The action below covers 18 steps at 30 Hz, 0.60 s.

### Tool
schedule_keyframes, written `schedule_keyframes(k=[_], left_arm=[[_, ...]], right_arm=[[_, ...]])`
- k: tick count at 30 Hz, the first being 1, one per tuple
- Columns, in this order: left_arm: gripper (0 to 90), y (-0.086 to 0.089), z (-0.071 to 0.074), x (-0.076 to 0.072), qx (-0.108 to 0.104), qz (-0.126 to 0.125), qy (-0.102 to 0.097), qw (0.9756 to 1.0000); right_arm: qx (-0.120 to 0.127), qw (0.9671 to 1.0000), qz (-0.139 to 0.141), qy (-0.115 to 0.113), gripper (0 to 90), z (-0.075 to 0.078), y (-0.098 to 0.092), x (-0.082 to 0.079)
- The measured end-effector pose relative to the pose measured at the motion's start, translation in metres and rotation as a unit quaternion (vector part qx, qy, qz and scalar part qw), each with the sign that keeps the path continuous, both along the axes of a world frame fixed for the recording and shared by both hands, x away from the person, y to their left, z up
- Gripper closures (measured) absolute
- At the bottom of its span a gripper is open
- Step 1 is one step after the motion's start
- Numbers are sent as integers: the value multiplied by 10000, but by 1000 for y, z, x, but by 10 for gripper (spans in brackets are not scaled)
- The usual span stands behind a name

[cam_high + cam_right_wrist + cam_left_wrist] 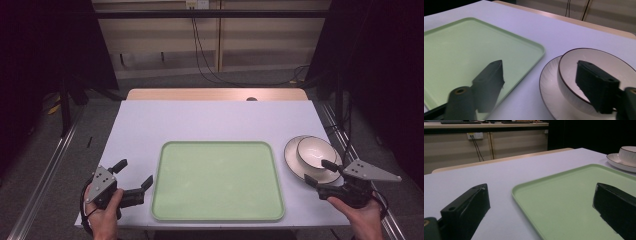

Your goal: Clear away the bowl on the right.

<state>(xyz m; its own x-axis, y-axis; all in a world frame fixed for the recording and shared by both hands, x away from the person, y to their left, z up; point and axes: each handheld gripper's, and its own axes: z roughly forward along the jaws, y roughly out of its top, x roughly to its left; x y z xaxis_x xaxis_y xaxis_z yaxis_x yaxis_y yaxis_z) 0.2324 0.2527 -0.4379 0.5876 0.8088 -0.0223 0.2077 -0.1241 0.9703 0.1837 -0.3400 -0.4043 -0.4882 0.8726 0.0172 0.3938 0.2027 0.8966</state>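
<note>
A pale green tray (217, 180) lies flat at the front middle of the white table (210, 120), with nothing on it. To its right a white bowl (316, 151) with a dark rim sits in a white plate (295, 160). My left gripper (135, 172) rests open by the tray's front left corner, its jaws straddling the tray's (564, 195) rim. My right gripper (317, 171) is open at the plate's near edge. In the right gripper view one jaw hangs over the bowl (599, 57) and the other over the tray's (461, 50) edge, touching neither.
A wooden strip (215, 94) borders the table's far edge. Behind it, black cables (205, 55) run down a pale wall to the floor. Metal rails (45, 175) flank the table. The bowl (627, 152) and plate (616, 160) stand beyond the tray's far right corner in the left gripper view.
</note>
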Motion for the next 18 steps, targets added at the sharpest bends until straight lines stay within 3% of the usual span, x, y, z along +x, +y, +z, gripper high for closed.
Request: schedule_keyframes(k=[1,4,12,15,18], left_arm=[[9,0,0,0,0,0,0,10000],[9,0,0,1,-20,0,-1,10000],[9,-1,0,3,15,-46,-15,10000],[9,-2,0,2,24,-32,-7,10000],[9,-4,0,3,68,-83,32,9999]], right_arm=[[0,10000,0,0,293,0,0,0],[-121,9998,46,152,415,4,-8,8],[-363,9985,-86,398,485,7,-21,32],[-336,9984,-57,456,508,8,-25,37],[-518,9973,-130,501,530,9,-30,50]])
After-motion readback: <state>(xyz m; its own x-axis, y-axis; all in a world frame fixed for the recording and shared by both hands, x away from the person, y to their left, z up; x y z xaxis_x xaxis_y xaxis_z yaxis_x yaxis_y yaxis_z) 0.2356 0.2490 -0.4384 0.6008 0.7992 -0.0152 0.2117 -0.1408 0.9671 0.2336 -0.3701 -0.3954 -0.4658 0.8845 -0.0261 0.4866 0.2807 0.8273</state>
